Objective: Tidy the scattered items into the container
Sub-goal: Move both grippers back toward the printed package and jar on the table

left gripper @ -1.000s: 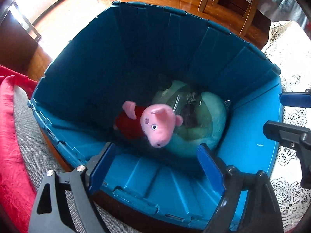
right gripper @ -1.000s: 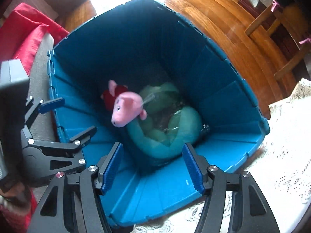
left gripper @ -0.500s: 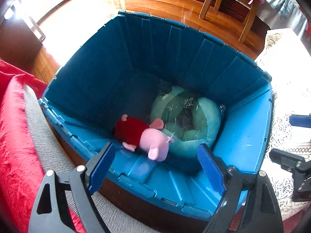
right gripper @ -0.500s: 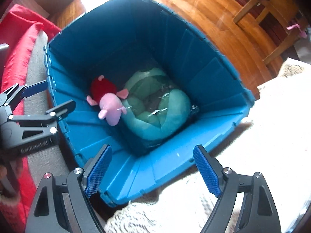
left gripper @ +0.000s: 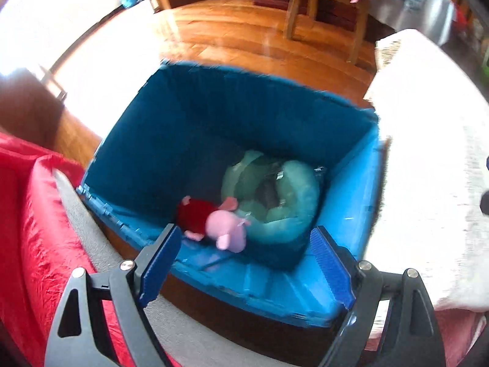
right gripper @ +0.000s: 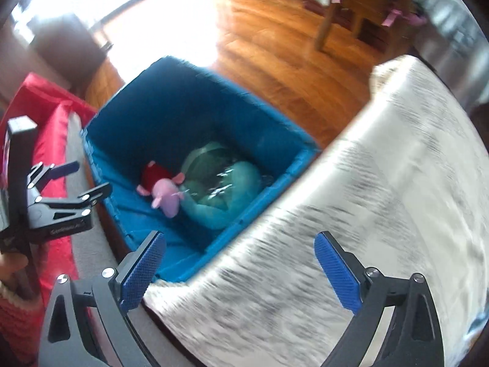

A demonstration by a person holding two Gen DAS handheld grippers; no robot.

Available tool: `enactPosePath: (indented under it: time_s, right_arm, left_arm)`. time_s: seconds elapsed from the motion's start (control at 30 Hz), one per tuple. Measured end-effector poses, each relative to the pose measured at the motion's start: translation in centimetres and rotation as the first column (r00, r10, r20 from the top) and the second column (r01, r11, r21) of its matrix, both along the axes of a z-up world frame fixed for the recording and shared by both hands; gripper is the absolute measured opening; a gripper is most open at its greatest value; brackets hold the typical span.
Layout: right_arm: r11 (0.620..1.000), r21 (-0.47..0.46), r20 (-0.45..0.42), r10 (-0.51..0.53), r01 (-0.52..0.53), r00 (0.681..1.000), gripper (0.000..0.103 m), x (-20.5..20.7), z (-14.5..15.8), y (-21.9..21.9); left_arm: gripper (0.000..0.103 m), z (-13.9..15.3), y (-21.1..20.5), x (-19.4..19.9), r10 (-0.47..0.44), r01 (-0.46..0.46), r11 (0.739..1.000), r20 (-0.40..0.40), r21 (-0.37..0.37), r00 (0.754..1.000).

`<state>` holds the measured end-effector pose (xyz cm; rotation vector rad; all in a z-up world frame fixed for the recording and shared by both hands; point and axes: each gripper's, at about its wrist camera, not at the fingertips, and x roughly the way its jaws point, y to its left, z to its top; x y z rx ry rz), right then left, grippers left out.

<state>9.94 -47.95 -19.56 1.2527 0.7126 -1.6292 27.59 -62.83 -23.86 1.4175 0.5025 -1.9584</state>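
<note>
Polished wood flooring point(left gripper: 244, 36) runs behind the blue container point(left gripper: 351, 214), which sits between a red-covered seat point(left gripper: 27, 229) and a white lace-covered surface point(right gripper: 382, 183), low enough beside both for items to be dropped straight in. Inside lie the pink pig plush point(left gripper: 220, 223) and, touching it, a teal cushion point(left gripper: 293, 202) — both resting on the floor of the bin. Left gripper point(left gripper: 244, 257) and right gripper point(right gripper: 238, 263) hang above with fingers spread and holding nothing — judged free for whatever is left to fetch.

Left gripper point(left gripper: 244, 263), right gripper point(right gripper: 240, 270): black frames, silver screws, blue textured pads
</note>
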Motion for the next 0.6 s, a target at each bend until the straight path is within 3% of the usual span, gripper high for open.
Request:
enactPosePath:
  time_s: [0.43,0.6]
  right_arm:
    - [0.975,-0.133,-0.036,-0.182,0.175,0.983,0.095,-6.8,6.6,12.5]
    - [0.963,-0.141,-0.060,-0.240,0.230,0.969,0.095,-8.3,7.5,17.3]
  left_arm:
    - [0.087,5.7,10.5,-8.9,-0.124,0.124,0.992,-0.013,-0.025,0.992]
    - [0.087,7.3,14.8,-11.4,-0.168,0.168,0.985,-0.013,-0.033,0.986]
